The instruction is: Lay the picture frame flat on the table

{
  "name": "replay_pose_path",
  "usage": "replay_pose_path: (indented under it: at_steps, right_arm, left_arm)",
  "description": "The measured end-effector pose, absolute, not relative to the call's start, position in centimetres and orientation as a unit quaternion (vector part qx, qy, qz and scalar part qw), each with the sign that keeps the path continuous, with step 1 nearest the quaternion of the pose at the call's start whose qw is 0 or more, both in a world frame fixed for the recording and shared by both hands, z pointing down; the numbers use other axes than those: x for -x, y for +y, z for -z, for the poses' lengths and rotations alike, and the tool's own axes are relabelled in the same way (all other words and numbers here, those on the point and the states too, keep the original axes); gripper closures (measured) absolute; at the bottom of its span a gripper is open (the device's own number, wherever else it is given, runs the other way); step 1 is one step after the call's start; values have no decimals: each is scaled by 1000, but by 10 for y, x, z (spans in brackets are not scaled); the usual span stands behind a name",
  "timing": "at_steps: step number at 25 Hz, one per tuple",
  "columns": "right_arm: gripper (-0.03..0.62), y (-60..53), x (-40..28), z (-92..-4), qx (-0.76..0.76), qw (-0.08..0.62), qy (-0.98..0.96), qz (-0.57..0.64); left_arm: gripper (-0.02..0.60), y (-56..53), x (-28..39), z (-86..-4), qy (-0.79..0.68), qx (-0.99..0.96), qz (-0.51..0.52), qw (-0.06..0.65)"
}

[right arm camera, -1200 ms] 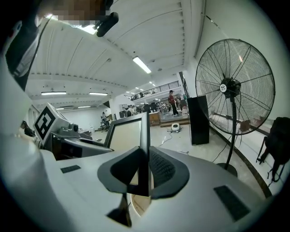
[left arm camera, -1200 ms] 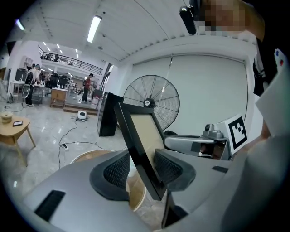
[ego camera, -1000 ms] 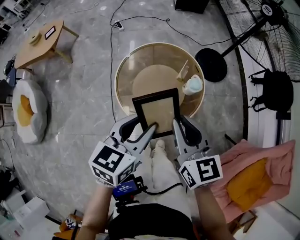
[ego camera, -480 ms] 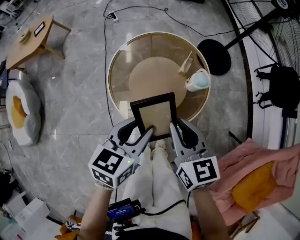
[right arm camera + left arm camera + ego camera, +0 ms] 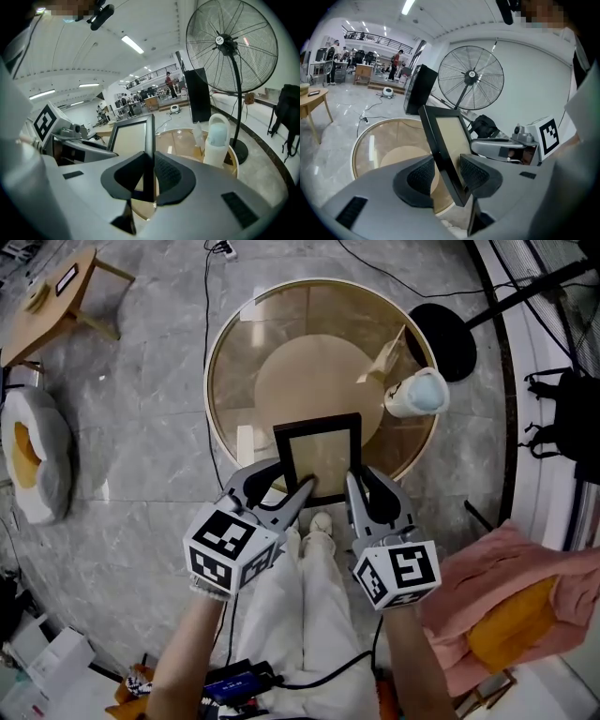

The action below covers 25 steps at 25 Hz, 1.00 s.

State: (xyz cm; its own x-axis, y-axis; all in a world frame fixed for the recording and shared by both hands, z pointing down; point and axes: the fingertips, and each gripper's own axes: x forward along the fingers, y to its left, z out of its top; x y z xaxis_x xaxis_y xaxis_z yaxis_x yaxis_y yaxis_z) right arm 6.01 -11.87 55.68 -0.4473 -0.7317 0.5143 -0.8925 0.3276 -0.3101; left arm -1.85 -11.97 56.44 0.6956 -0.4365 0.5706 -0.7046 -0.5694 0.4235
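Observation:
A black picture frame (image 5: 319, 457) with a beige panel hangs over the near edge of the round glass-topped table (image 5: 221, 354), its top leaning away from me. My left gripper (image 5: 302, 493) is shut on its lower left edge and my right gripper (image 5: 349, 486) on its lower right edge. In the left gripper view the frame (image 5: 449, 136) crosses slantwise between the pads of the left gripper (image 5: 447, 171). In the right gripper view the right gripper (image 5: 150, 176) pinches the frame's (image 5: 127, 138) side rail edge-on. Whether the frame touches the table I cannot tell.
A white jug-shaped appliance (image 5: 418, 393) and a clear stand (image 5: 388, 356) sit at the table's right side. A fan's black base (image 5: 448, 341) stands just beyond. A pink cloth with an orange cushion (image 5: 506, 615) lies at my right, my white-trousered legs (image 5: 305, 615) below.
Both grippers have come down together with the frame held between them. The frame now sits lower and closer over the table's near edge, and the table looks larger.

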Motion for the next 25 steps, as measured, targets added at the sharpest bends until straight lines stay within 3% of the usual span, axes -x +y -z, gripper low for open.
replay_pose_path:
  at_steps: [25]
  right_arm:
    - [508, -173, -73, -740, -529, 181, -741, -371]
  left_arm:
    - [405, -179, 5, -747, -292, -817, -299, 397]
